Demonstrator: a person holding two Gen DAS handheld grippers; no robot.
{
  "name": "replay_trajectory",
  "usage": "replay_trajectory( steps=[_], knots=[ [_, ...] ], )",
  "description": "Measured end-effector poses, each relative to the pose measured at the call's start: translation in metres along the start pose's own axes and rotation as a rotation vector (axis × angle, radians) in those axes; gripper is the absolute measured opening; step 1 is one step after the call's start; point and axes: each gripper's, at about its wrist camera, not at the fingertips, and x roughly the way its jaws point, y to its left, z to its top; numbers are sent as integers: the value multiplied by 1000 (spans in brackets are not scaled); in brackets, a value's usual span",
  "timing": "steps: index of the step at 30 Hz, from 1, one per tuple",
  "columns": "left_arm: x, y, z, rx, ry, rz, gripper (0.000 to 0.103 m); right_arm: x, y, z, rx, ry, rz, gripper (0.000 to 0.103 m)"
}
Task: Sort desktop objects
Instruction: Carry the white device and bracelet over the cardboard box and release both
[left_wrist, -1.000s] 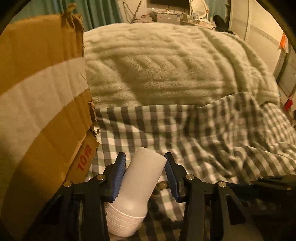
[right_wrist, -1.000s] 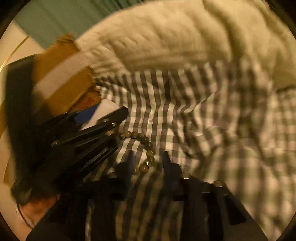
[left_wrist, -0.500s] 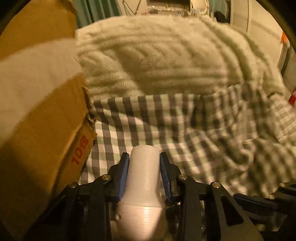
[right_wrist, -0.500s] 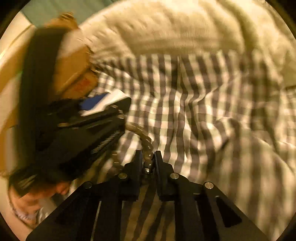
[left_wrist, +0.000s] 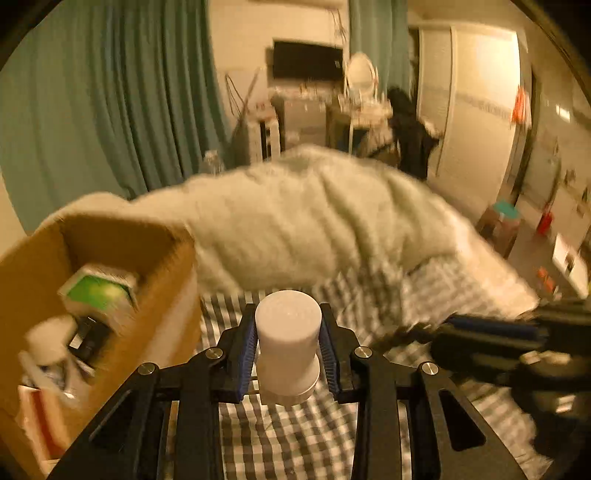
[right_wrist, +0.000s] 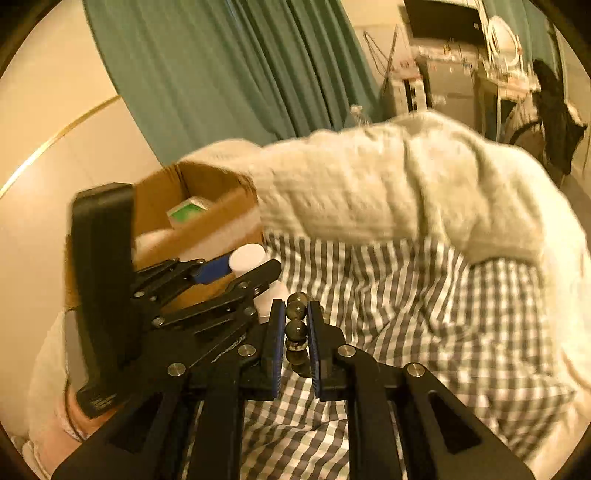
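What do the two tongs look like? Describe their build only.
Both the left tongs and right tongs are matte black linkage frames with triangular cut-outs, silver round pivot screws, and blue ribbed pads lining the inner finger faces. No cables or markings are legible.

Matt white plastic bottle (left_wrist: 287, 347), glossy dark beads (right_wrist: 296, 325), brown cardboard box (left_wrist: 162, 295), fluffy cream blanket (left_wrist: 314, 225), checked cloth (right_wrist: 424, 306)

White bottle (left_wrist: 287, 347) upright in tongs; dark bead bracelet (right_wrist: 296, 328) pinched.

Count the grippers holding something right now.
2. The left gripper grips a white bottle beside the cardboard box; the right gripper pinches a bead bracelet above the checked sheet.
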Motion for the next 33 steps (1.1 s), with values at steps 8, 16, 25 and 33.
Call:
replay_trajectory(
  steps=[8, 16, 25, 33],
  knots=[
    [-110, 85, 67, -125, -126, 163, 31, -51, 94, 66, -177, -120, 37, 11],
    [-106, 179, 46, -186, -16, 369, 34, 24, 161, 106, -209, -84, 94, 12],
    [-115, 152, 20, -77, -109, 524, 103, 33, 142, 93, -88, -123, -42, 92],
    [-121, 128, -27, -275, -102, 401, 103, 6, 114, 35, -92, -123, -151, 102]
  ],
)
